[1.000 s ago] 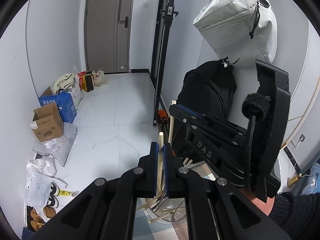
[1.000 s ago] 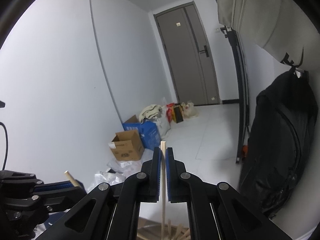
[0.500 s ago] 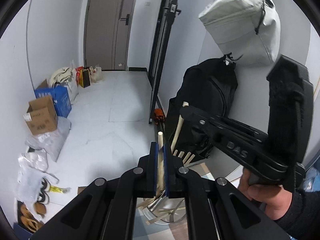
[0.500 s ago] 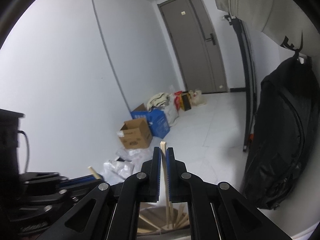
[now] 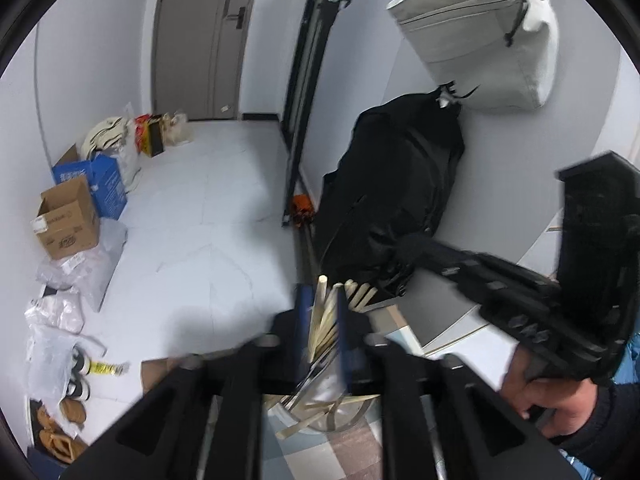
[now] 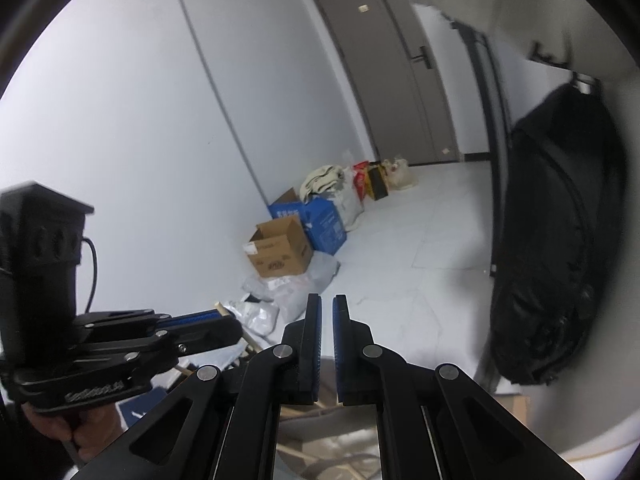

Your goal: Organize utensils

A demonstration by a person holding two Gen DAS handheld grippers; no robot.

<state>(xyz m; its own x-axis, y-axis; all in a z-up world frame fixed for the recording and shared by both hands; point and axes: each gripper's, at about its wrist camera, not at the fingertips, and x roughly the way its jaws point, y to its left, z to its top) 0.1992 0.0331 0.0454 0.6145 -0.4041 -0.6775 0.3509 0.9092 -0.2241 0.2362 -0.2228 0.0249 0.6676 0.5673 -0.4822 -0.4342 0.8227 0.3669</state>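
Judging by the scene, the step is dropping pale wooden chopsticks (image 5: 325,312) into the round steel holder (image 5: 340,420) below; lower them tip-down, aligned with the standing bundle, before letting go. The left tongs (image 5: 323,320) stand narrowly apart around a chopstick; whether they grip it is unclear through blur. The right tongs (image 6: 327,328) are slightly parted, holding nothing, above the holder.

Our right gripper (image 6: 327,312) no longer pinches its chopstick; its jaws now stand slightly apart with nothing between them. Our left gripper (image 5: 322,312) has spread wider, its chopstick (image 5: 318,308) now tilted and loose in the gap, above the bowl (image 5: 344,412) of sticks.
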